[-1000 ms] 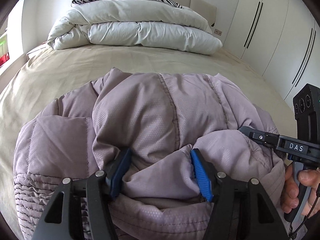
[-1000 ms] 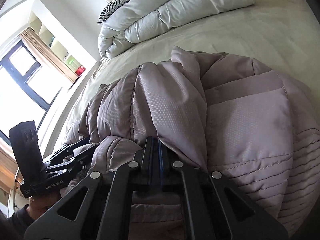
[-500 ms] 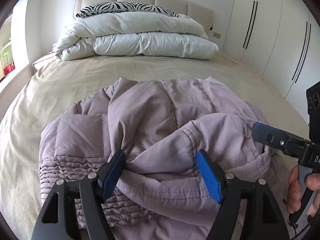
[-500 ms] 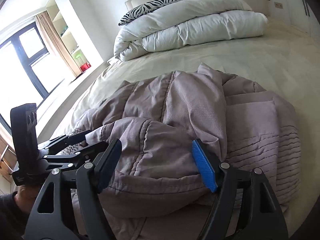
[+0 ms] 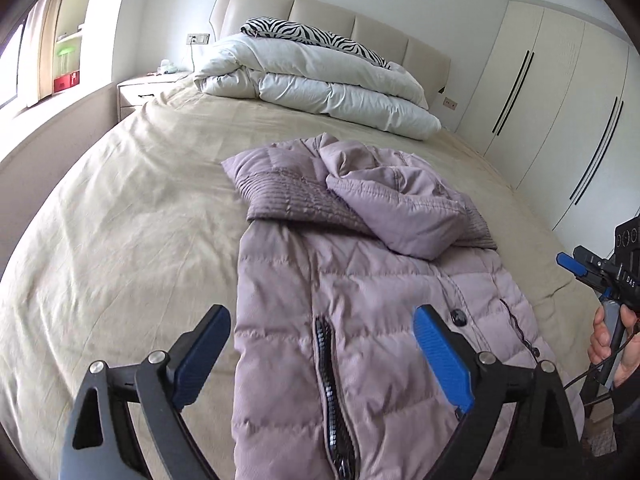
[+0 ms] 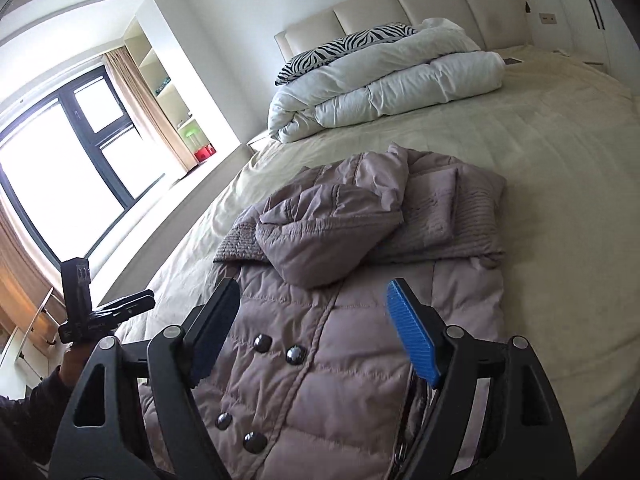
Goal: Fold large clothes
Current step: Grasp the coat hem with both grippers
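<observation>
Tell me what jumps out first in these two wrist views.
A mauve puffer coat lies lengthwise on the beige bed, its far part folded back into a bunched heap over the buttoned, zippered body. At the headboard end sits a folded white duvet with a zebra-print pillow on top. Both the left gripper and the right gripper hang over the coat's near end, jaws wide and empty.

Jacket (image 5: 360, 272): quilted mauve cloth, faint sheen; glossy dark snaps (image 6: 296, 355). Sheet (image 5: 120, 240): matt beige cloth, creased. Duvet (image 5: 320, 88): puffy white cloth. Headboard (image 5: 320, 20): smooth padded panels.
</observation>
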Available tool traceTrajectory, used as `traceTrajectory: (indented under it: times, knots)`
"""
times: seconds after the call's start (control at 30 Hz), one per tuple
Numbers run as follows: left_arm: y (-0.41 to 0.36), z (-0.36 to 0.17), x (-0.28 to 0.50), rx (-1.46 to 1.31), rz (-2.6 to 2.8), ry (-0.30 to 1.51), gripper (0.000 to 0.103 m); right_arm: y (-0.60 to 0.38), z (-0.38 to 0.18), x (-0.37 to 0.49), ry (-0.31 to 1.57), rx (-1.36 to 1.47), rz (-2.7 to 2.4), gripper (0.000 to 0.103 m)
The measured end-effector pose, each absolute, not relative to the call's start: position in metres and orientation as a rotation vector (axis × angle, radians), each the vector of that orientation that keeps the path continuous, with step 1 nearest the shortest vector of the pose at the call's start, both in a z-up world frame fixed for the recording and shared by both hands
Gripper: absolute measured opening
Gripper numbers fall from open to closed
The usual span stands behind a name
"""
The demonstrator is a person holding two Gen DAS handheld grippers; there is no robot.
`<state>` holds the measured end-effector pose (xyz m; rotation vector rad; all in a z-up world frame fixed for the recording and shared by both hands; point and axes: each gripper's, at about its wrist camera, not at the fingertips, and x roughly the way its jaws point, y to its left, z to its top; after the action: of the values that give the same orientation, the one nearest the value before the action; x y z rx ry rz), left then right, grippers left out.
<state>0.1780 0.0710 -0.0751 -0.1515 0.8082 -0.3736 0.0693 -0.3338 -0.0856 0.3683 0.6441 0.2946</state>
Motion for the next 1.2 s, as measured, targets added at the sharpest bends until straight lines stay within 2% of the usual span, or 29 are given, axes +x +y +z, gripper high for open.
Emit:
traceTrajectory:
  times: [0.27,0.5,0.6,0.67,0.73,1.1,1.2]
  knots:
    - [0.150,-0.118,0.082,-0.347,-0.295,1.016,0.095,-0.377,-0.125,-0.064,0.800,0.438,0.207,0.076]
    - [0.148,-0.153,0.034,-0.460,-0.360,1.169,0.095,-0.403,-0.148,-0.135,0.905,0.549,0.183,0.076]
    - [0.135,-0.159,0.027,-0.436,-0.400,1.205,0.092,-0.414,-0.161,-0.152,0.975,0.605,0.160,0.076]
    - [0.130,-0.160,0.026,-0.429,-0.430,1.220,0.084,-0.422,-0.170,-0.161,1.010,0.656,0.143,0.076]
    - [0.126,-0.163,0.025,-0.431,-0.444,1.238,0.081,-0.429,-0.177,-0.171,1.031,0.706,0.146,0.076]
    - [0.116,-0.171,0.026,-0.451,-0.471,1.271,0.078,-0.413,-0.217,-0.161,1.253,0.735,0.195,0.075]
    - [0.119,-0.172,0.026,-0.470,-0.474,1.272,0.074,-0.428,-0.226,-0.161,1.238,0.811,0.137,0.068]
